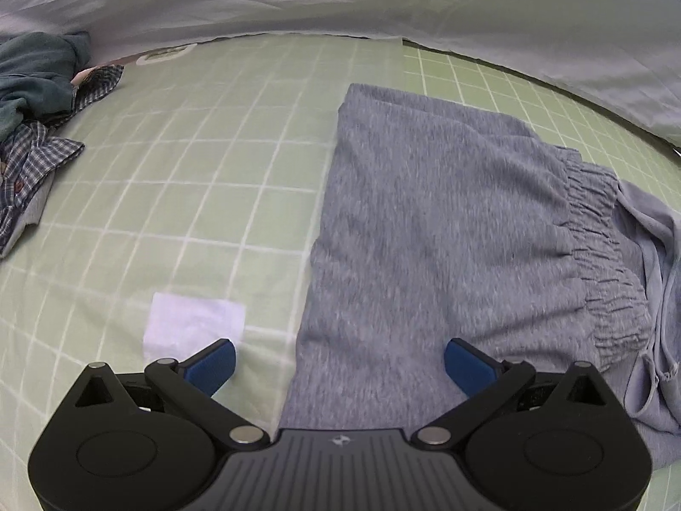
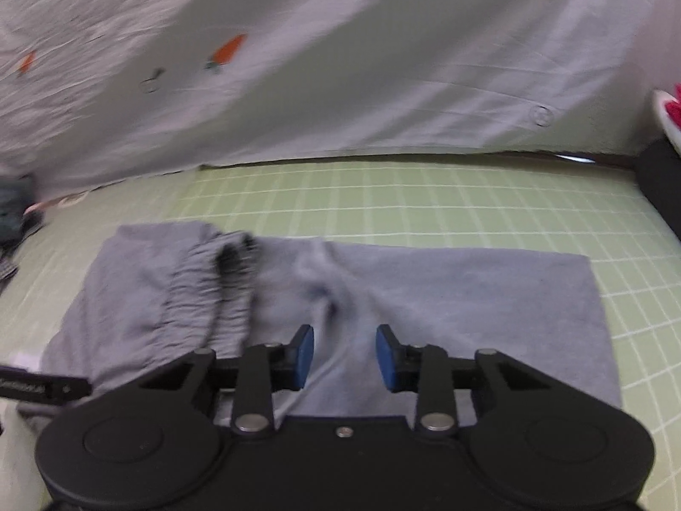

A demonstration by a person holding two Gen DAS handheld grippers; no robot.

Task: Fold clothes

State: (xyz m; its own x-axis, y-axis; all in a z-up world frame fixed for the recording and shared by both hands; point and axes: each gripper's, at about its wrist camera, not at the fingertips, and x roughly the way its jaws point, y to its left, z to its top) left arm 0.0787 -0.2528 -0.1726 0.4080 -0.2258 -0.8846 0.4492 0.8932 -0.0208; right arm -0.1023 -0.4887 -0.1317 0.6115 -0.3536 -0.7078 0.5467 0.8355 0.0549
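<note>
Lying flat on the green checked bed sheet (image 1: 204,157), the grey sweatpants (image 1: 425,221) fill the centre and right of the left wrist view. Their gathered elastic waistband (image 1: 604,247) sits at the right of that frame, with a drawstring (image 1: 664,332) trailing at the lower right edge.

Left hand-held gripper (image 1: 339,366): jaws spread wide, holding nothing. One blue pad (image 1: 215,366) is over bare sheet beside a white paper slip (image 1: 191,323); the other is over the grey fabric.

Right hand-held gripper (image 2: 344,357): jaws parted to a narrower gap, nothing clamped between them. In the right wrist view the sweatpants (image 2: 468,298) span the middle of the frame, waistband (image 2: 213,289) at centre left, a raised crease running toward the gap between the pads.

A pile of unfolded clothes (image 1: 34,127), including a checked shirt and a dark teal garment, lies at the upper left of the left wrist view. A pale hanging sheet (image 2: 340,64) with small carrot prints fills the top of the right wrist view.
</note>
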